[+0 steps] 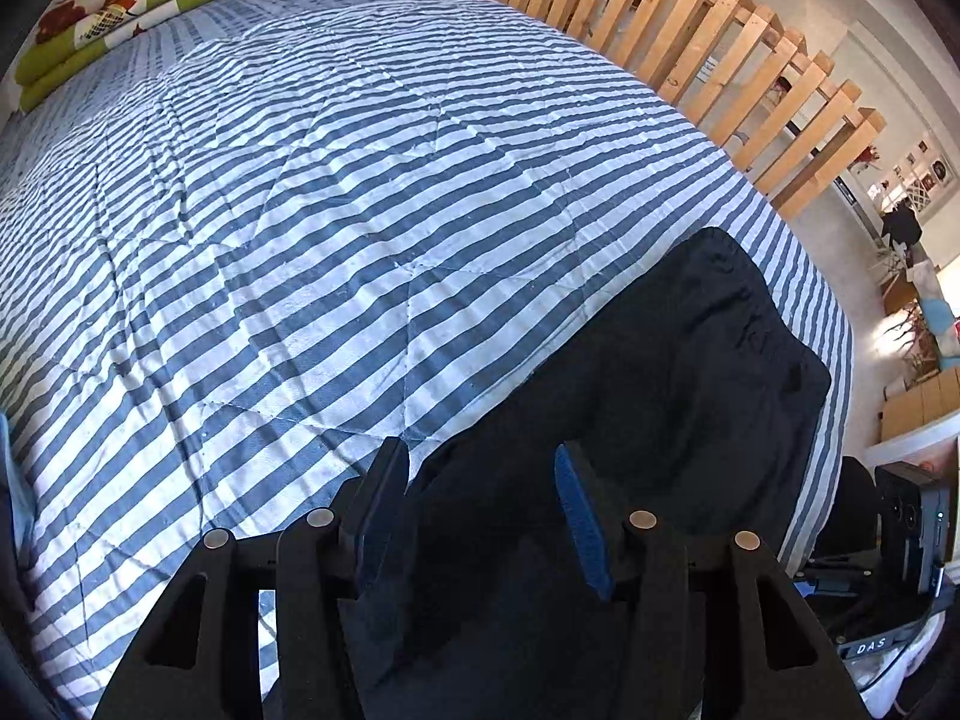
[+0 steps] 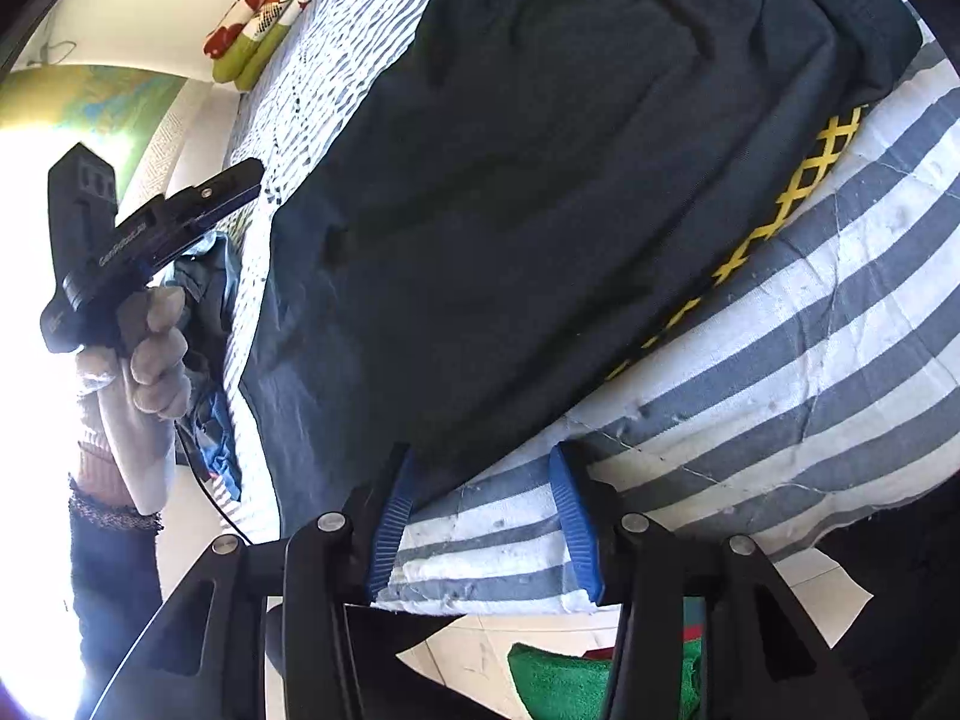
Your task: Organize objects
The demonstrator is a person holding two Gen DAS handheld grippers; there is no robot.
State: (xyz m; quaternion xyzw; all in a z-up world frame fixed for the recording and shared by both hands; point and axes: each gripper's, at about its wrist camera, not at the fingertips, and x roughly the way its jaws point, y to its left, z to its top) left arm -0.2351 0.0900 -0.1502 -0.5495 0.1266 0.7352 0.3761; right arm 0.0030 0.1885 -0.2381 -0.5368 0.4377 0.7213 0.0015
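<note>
A dark navy garment [image 1: 672, 372] lies flat on the blue-and-white striped quilt [image 1: 312, 228] at the near right corner of the bed. My left gripper [image 1: 480, 480] is open, its jaws on either side of the garment's near left edge. In the right wrist view the garment [image 2: 540, 180] has an elastic waistband at the top and covers a yellow-patterned cloth [image 2: 798, 180]. My right gripper [image 2: 480, 480] is open at the quilt's edge, its left pad [image 2: 393, 516] against the garment's lower corner. The left gripper [image 2: 234, 180] also shows there, held in a gloved hand.
A folded green and floral blanket [image 1: 120, 18] lies at the bed's far corner. A wooden slatted rail [image 1: 720, 30] runs along the bed's far side. A green towel [image 2: 558, 684] lies on the floor below the bed edge.
</note>
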